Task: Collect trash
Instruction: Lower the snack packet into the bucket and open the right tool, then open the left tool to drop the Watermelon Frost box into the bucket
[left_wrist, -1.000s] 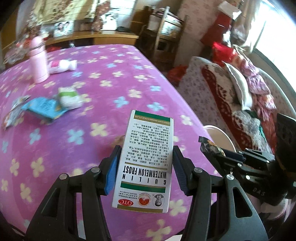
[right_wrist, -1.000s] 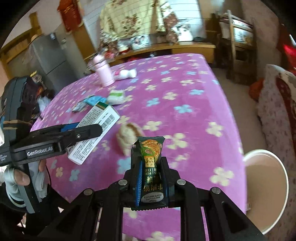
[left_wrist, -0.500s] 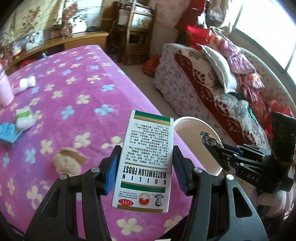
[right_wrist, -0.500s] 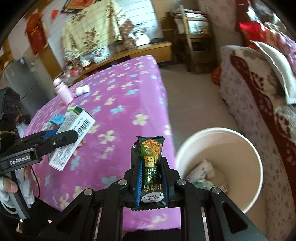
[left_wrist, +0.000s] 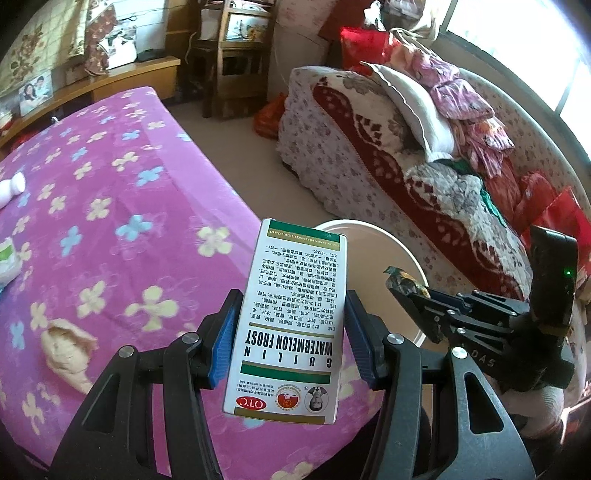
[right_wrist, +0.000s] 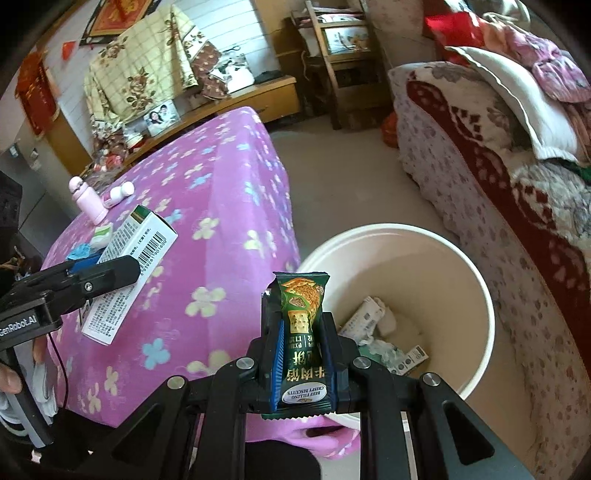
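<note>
We have the left gripper (left_wrist: 290, 332) clamped on the white medicine box (left_wrist: 291, 321), over the near corner of the purple table (left_wrist: 110, 236). Our right gripper (right_wrist: 303, 339) pinches the green biscuit wrapper (right_wrist: 303, 332) tight, seemingly just above the near left rim of the white bin (right_wrist: 476, 288), trash already inside.

Sunlit room with a beige floor (right_wrist: 343, 155), a patterned sofa (left_wrist: 369, 147) under a bright window (left_wrist: 524, 48), a wooden chair (right_wrist: 332, 74), and a low wooden shelf (right_wrist: 236, 99).
</note>
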